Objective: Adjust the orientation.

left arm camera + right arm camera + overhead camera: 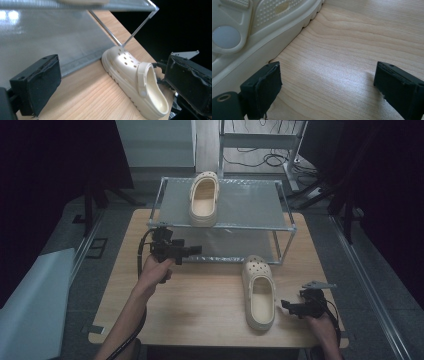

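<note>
A light wooden table (200, 305) with rounded corners carries everything, and at its far half stands a two-tier metal-framed shoe rack with grey mesh shelves (250, 205). On the upper shelf, toward its left end, a cream foam clog (204, 198) lies with its perforated toe pointing away from the person.

A second cream foam clog with a heel strap (259, 292) lies upright on the bare table in front of the rack's right corner post, toe toward the rack and heel toward the person (its strap rivet and ribbed sole edge are plain in the right gripper view (249, 32)).

The left black two-jaw gripper (195, 249) is held above the table just in front of the rack's lower shelf, aimed to the right; its jaws stand wide apart with nothing between them, and its own view frames the table clog (136, 81) ahead, well apart from the pads.

The right black two-jaw gripper (285, 305) sits low at the table's near right corner, just beside the clog's heel. Its jaws are spread wide over bare wood (329, 90), gripping nothing, and the left pad lies right by the sole; whether it touches is unclear.
</note>
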`<state>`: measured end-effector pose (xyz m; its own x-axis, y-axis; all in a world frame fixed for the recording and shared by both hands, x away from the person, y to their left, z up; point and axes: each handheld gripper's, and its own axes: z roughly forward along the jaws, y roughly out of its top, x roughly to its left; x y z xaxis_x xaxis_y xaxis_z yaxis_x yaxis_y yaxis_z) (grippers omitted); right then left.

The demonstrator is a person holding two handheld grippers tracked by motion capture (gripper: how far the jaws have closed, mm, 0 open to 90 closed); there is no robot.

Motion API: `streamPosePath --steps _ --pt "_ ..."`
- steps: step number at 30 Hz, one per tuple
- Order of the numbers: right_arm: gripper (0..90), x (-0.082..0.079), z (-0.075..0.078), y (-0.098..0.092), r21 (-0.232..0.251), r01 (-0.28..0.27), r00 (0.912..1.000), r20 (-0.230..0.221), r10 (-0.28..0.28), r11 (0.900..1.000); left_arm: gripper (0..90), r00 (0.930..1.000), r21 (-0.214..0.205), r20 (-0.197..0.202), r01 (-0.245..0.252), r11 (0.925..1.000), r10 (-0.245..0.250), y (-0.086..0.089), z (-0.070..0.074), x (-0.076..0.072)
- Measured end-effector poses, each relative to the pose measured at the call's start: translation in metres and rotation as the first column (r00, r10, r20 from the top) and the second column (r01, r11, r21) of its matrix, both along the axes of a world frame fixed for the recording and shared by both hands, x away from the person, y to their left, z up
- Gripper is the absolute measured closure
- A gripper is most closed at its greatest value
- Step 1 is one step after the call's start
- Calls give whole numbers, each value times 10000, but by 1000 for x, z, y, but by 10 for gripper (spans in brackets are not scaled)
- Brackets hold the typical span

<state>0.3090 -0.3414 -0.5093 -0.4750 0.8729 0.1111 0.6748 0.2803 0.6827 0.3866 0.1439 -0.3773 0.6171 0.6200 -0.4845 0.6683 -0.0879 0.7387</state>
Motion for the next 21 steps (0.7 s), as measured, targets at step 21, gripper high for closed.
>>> streamPosePath --steps 21 --pt "75 -1 0 2 -1 -53 10000 -39 53 10000 8 9957 1303 833 -523 9901 416 3 -73 -42"
